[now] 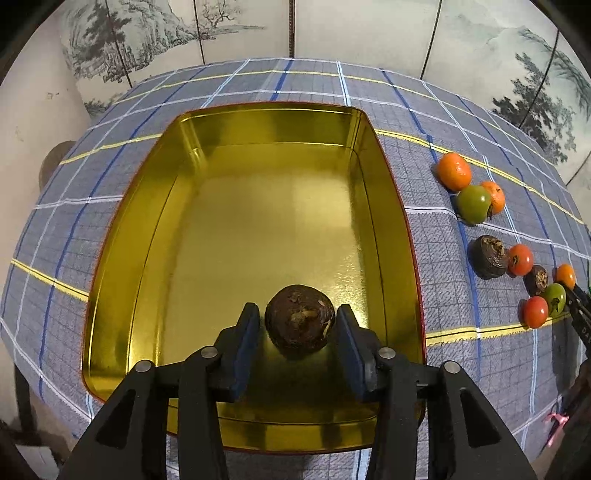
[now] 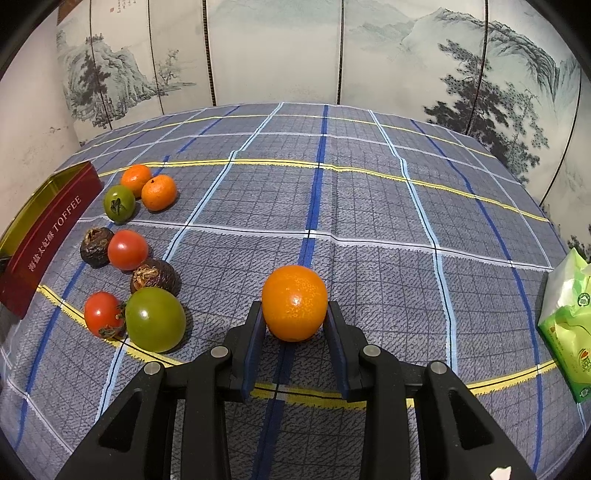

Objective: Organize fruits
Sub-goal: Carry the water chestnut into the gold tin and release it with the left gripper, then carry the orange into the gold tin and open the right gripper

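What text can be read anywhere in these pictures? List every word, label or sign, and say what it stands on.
"TOFFEE": white capitals on the red outer wall of the tin, right wrist view.
Chinese characters beside it on the same wall: too small to read surely.
Green packet at the right edge: round logos and print, too blurred to read.
Painted screen: a small red seal and inscription at the top, unreadable.
Left wrist view: white letters on the dark tool at the right edge, unreadable.
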### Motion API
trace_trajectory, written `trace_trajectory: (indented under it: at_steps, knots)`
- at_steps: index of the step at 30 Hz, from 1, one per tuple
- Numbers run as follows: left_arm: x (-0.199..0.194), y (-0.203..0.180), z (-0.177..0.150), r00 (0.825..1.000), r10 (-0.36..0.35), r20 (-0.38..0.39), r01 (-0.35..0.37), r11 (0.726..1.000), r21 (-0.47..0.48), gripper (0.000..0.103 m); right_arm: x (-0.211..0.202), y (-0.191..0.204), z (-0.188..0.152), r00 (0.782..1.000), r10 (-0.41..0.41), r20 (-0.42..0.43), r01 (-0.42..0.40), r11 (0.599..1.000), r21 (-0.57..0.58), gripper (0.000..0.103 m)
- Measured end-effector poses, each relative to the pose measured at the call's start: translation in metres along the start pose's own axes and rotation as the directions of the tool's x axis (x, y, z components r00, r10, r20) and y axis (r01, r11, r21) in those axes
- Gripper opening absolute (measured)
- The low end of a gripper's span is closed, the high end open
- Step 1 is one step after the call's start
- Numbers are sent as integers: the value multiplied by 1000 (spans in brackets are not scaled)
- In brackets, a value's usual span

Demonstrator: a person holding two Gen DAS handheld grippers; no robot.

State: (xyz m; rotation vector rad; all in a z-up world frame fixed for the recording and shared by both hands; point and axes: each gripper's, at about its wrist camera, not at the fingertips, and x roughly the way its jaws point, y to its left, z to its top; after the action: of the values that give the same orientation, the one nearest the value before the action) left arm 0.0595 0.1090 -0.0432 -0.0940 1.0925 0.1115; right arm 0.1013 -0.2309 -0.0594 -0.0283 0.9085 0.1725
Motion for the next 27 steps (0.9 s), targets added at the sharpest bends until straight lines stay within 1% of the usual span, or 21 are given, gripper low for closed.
trace_trajectory:
  at_steps: [2,5,9,11,13,17,19,21,23,27]
  knots:
    - [-2,1,0,1000,4,8,-4,1000,0,51,0,0,1,1000,-3,-4,3,1000,7,29]
    - [-6,3,0,1000,5,20,-5,1000,-4,53,1,0,3,1000,-10,-12,10,1000,14,28]
    - [-14,6,-1,998,23,50,-23,1000,-5,61,1,-2,5,1000,-18,-21,19,999,39,28]
    - [-18,8,-1,997,36,71,-36,999,-2,62,0,-4,6,999,-27,-23,28,998,49,28]
    - [-22,9,-1,995,43,85,-43,999,-1,63,-4,-4,8,999,-31,-16,31,998,52,27]
    - [-29,12,-2,992,48,115,-48,999,-3,70,-17,1,18,1000,-25,12,25,999,45,27]
    - [-35,14,-3,989,51,142,-51,999,-5,71,-25,9,25,999,-11,31,10,999,34,27]
    - [-42,17,-4,985,37,167,-36,999,-6,75,-31,18,31,999,10,47,-11,1000,22,27]
    - [-48,19,-5,982,23,189,-21,1000,-11,81,-37,32,38,997,38,62,-38,999,-3,27]
    - [-65,27,-5,970,45,240,-42,999,-19,87,-44,71,51,991,112,74,-106,991,-77,27]
